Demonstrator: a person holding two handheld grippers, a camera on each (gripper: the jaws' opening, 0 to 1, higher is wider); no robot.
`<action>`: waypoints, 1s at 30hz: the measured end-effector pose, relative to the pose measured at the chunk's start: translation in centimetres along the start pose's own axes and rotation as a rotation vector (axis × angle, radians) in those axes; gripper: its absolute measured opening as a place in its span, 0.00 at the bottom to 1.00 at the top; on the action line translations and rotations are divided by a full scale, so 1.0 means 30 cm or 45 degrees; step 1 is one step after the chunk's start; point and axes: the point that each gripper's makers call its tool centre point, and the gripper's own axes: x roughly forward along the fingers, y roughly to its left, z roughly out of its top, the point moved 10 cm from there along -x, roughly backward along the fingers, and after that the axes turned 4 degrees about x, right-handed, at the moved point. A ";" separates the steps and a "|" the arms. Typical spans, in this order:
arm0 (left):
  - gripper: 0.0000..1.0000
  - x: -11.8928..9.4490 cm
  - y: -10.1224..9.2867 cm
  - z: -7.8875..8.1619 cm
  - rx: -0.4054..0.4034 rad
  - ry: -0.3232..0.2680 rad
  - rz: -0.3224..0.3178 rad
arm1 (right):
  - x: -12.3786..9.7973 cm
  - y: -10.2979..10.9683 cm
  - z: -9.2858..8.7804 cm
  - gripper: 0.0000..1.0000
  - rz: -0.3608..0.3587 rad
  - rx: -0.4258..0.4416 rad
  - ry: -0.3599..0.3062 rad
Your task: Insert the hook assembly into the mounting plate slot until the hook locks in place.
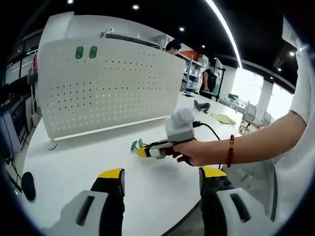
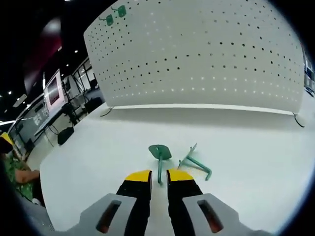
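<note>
Matt white perforated metal pegboard (image 2: 197, 54); smooth green hooks (image 2: 160, 153); smooth white table (image 2: 98, 162).

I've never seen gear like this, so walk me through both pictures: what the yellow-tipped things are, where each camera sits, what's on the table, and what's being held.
No robot here: a person holds a pair of tongs in each hand, and a camera rides on each pair, looking forward along its two yellow-tipped jaws.

In the left gripper view, the left tongs stand wide open and empty at the bottom. Beyond them the person's hand holds the right tongs low over the white table.

The right gripper view looks along the right tongs. Their jaws are nearly closed around the stem of a green hook lying on the table; whether they grip it already is hard to tell. A second hook lies just beside it.

Behind stands a white pegboard with two green pieces already mounted near its top.
</note>
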 end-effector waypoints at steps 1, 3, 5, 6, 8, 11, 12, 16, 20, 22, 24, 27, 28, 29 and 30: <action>0.63 0.000 0.001 -0.001 -0.001 0.002 0.000 | 0.003 -0.001 0.000 0.11 -0.003 0.000 -0.001; 0.63 0.001 0.000 -0.003 0.001 0.007 -0.003 | 0.007 -0.001 0.001 0.10 -0.004 0.004 0.003; 0.63 0.000 0.001 -0.004 0.000 0.008 -0.003 | 0.008 -0.003 0.001 0.07 -0.028 -0.026 0.011; 0.63 0.000 0.002 -0.005 -0.003 0.007 -0.001 | 0.011 -0.003 0.000 0.07 -0.026 -0.027 0.014; 0.63 -0.001 0.004 -0.005 -0.008 0.005 0.004 | 0.012 -0.002 0.001 0.07 -0.024 -0.025 0.020; 0.63 -0.002 0.005 -0.004 -0.007 0.003 0.006 | 0.014 -0.001 0.004 0.06 -0.024 -0.023 0.014; 0.63 -0.002 0.005 -0.004 -0.006 0.003 0.007 | 0.017 0.000 0.004 0.06 -0.021 -0.023 0.017; 0.63 -0.009 0.007 -0.002 -0.010 -0.004 0.017 | 0.024 -0.001 0.000 0.05 -0.020 -0.003 0.036; 0.63 -0.019 0.004 -0.006 -0.009 0.000 0.026 | 0.025 0.006 -0.003 0.03 -0.012 -0.028 0.047; 0.63 -0.024 0.005 -0.007 -0.011 0.005 0.034 | 0.027 0.006 -0.006 0.02 -0.004 0.022 0.042; 0.62 -0.029 0.005 -0.006 -0.015 0.002 0.044 | 0.027 0.003 -0.005 0.02 -0.003 0.015 0.039; 0.62 -0.036 0.003 -0.004 -0.018 -0.004 0.057 | 0.025 0.002 -0.003 0.02 -0.006 -0.015 0.051; 0.62 -0.038 0.001 -0.003 -0.018 -0.002 0.062 | 0.024 0.001 -0.002 0.02 -0.008 -0.025 0.049; 0.62 -0.040 -0.001 -0.002 -0.016 -0.002 0.067 | 0.020 0.002 0.000 0.01 -0.007 -0.026 0.046; 0.62 -0.043 -0.004 -0.001 -0.015 -0.005 0.073 | 0.016 0.002 0.003 0.01 -0.002 -0.023 0.039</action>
